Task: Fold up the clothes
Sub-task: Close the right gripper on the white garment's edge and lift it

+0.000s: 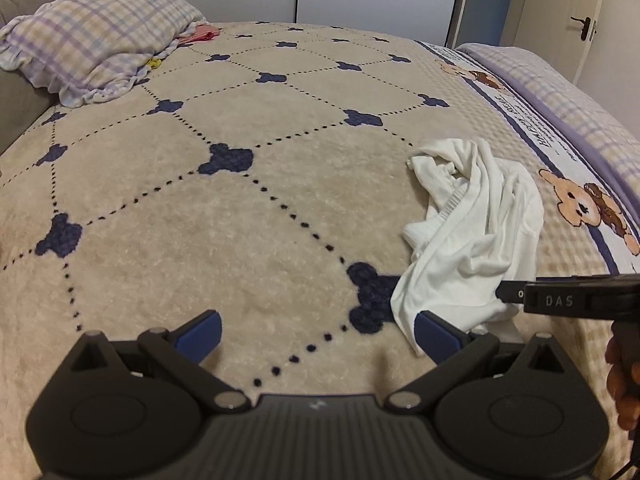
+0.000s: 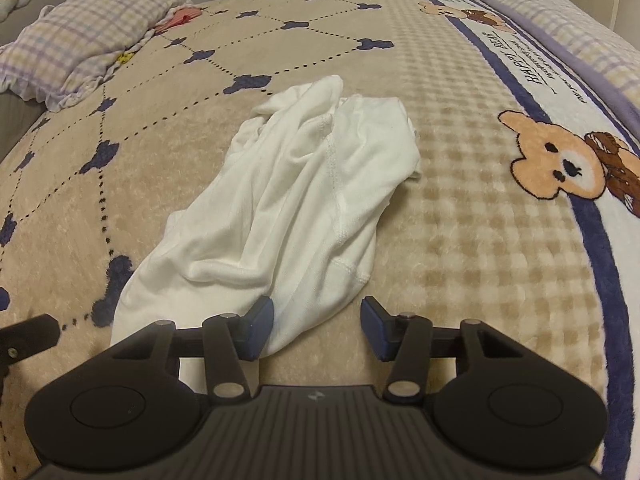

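Lying crumpled on the bed [image 2: 460, 240], the white garment [image 2: 304, 184] shows no fold yet, so nearly all of the task is left: it must be spread flat and then folded. It sits toward the bed's right side, just short of the bear-printed border [image 2: 560, 160] and well apart from the plaid pillow [image 1: 100, 36] at the far left corner. The right tool [image 2: 316, 326] is half spread, its jaws astride the garment's near hem (the left pad touches cloth, the right stands clear of it), so nothing is pinched. The left tool [image 1: 316, 338] is spread wide and empty, the garment's near left edge touching its right pad.
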### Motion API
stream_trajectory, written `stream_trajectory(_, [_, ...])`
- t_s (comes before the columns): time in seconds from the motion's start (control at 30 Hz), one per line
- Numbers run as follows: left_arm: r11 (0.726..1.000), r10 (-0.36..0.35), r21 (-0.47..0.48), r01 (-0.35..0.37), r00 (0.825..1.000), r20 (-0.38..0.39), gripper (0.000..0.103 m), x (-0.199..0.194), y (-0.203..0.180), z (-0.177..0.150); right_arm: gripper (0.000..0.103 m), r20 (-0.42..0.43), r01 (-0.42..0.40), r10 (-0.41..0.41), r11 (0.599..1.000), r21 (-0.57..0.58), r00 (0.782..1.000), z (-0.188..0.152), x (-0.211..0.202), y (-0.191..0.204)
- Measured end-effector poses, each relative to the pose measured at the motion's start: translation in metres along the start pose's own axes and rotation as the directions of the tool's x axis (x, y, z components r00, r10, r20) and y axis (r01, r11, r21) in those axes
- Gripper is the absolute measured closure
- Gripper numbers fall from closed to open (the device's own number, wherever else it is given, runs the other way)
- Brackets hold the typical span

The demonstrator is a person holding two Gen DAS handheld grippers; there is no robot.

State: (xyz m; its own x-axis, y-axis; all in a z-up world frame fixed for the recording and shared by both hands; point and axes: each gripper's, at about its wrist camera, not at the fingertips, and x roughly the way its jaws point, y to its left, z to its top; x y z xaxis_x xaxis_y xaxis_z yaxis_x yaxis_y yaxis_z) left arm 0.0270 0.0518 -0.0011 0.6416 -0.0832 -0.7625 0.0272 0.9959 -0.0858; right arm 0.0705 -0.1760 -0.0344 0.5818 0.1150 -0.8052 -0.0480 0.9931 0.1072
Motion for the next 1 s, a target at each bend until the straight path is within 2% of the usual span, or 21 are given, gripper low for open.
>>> stream_trajectory(0.1, [1.0,0.021,-0.02,-0.021,1.0,-0.006,0.001,0.002,0.004,-0.001,0.052,0.007,0.008,-0.008,1.0,-0.002,1.0,0.0,-0.001,0.001])
stream_trajectory(0.17, [0.998,0.033,-0.045,-0.034,0.999,-0.008,0.004,0.003,0.008,0.0,0.059,0.017,0.013,-0.013,1.0,0.008,1.0,0.0,-0.004,0.001])
stream_trajectory(0.23, [0.997,0.024,-0.076,-0.024,1.0,-0.012,0.005,0.005,0.013,0.0,0.075,0.026,0.006,-0.006,1.0,0.023,1.0,-0.001,-0.008,-0.001])
stream_trajectory(0.33, [0.995,-0.013,-0.098,0.012,1.0,-0.011,0.007,0.006,0.016,-0.002,0.084,0.046,0.001,-0.003,1.0,0.026,0.999,-0.003,-0.015,0.0])
stream_trajectory(0.53, [0.998,-0.062,-0.028,0.063,0.997,0.047,0.007,-0.002,0.001,-0.006,0.097,0.122,-0.021,0.02,1.0,0.005,0.992,-0.004,-0.037,0.004])
stream_trajectory(0.63, [0.997,-0.072,0.034,0.069,0.994,0.082,0.007,-0.007,-0.009,-0.008,0.102,0.156,-0.06,0.06,0.998,-0.01,0.986,-0.005,-0.049,0.006])
stream_trajectory(0.87, [0.985,-0.137,0.124,0.121,0.983,0.126,0.007,-0.016,-0.02,-0.012,0.103,0.202,-0.175,0.184,0.983,-0.062,0.962,-0.009,-0.069,0.012])
stream_trajectory(0.93, [0.98,-0.158,0.143,0.139,0.979,0.129,0.009,-0.017,-0.022,-0.013,0.103,0.217,-0.204,0.215,0.976,-0.071,0.952,-0.01,-0.074,0.013])
stream_trajectory(1.0, [0.973,-0.192,0.151,0.174,0.974,0.117,0.017,-0.016,-0.024,-0.015,0.103,0.228,-0.235,0.245,0.969,-0.07,0.942,-0.009,-0.078,0.012])
